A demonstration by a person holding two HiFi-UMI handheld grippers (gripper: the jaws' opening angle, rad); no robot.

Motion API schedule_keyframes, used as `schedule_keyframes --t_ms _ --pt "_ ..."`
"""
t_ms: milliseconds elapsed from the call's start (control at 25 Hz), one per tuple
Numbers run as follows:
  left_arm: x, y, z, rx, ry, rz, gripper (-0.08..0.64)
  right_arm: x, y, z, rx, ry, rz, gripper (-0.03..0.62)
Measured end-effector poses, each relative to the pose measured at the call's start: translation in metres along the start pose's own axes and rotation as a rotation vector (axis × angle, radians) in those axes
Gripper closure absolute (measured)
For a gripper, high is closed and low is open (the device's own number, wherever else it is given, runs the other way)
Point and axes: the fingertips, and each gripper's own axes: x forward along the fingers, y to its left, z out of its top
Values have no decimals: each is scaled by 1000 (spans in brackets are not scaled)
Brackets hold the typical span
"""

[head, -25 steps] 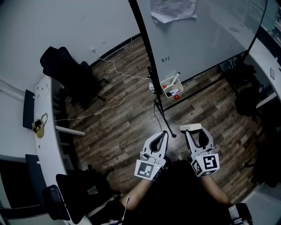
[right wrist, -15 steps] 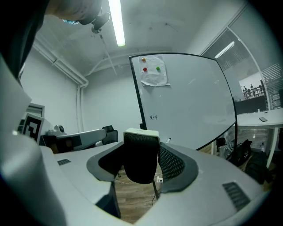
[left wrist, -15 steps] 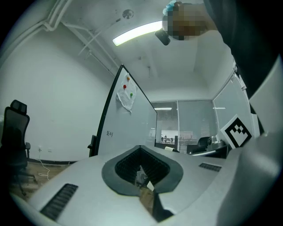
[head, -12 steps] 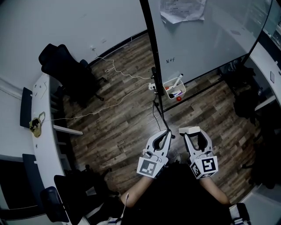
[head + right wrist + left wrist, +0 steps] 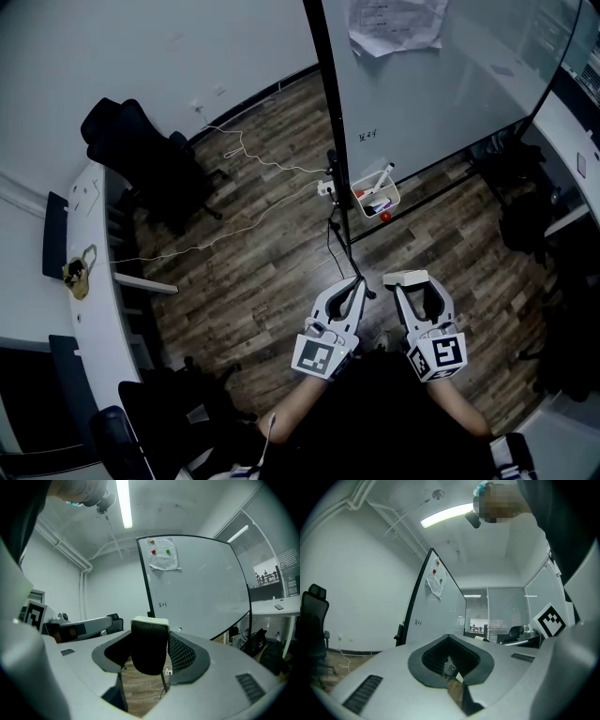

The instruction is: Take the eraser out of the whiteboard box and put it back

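Observation:
The whiteboard box (image 5: 377, 198) is a small white basket of markers hanging at the lower edge of the whiteboard (image 5: 441, 75). The eraser (image 5: 406, 277), white-backed with black felt, is well short of the box, over the wood floor. My right gripper (image 5: 416, 285) is shut on it. In the right gripper view the eraser (image 5: 149, 644) stands upright between the jaws, facing the whiteboard (image 5: 197, 588). My left gripper (image 5: 353, 283) sits beside the right one, jaws shut with nothing between them. The left gripper view shows its closed tips (image 5: 449, 639).
A black office chair (image 5: 141, 150) stands at the left by a curved white desk (image 5: 98, 281). White and black cables (image 5: 253, 211) trail over the floor to the whiteboard stand (image 5: 336, 202). Dark bags (image 5: 527, 211) sit at the right. A paper sheet (image 5: 394, 23) hangs on the board.
The whiteboard and its box have drifted slightly right and down in the head view. Both grippers keep their places and the right one still holds the eraser.

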Motion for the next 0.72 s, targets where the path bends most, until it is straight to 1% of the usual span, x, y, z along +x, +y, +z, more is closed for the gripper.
schedule_keyframes --t_ms 120,240,360,720 --pt "3 5 2 8 4 2 554 3 1 0 2 3 -10 345" --pt "2 5 -5 -5 22 -5 554 4 2 0 -1 4 -13 345" --pt "0 4 -5 -11 7 -13 554 5 3 -2 0 10 -19 345" --pt "-5 14 -3 -7 3 -24 554 9 7 -6 -2 23 -49 345"
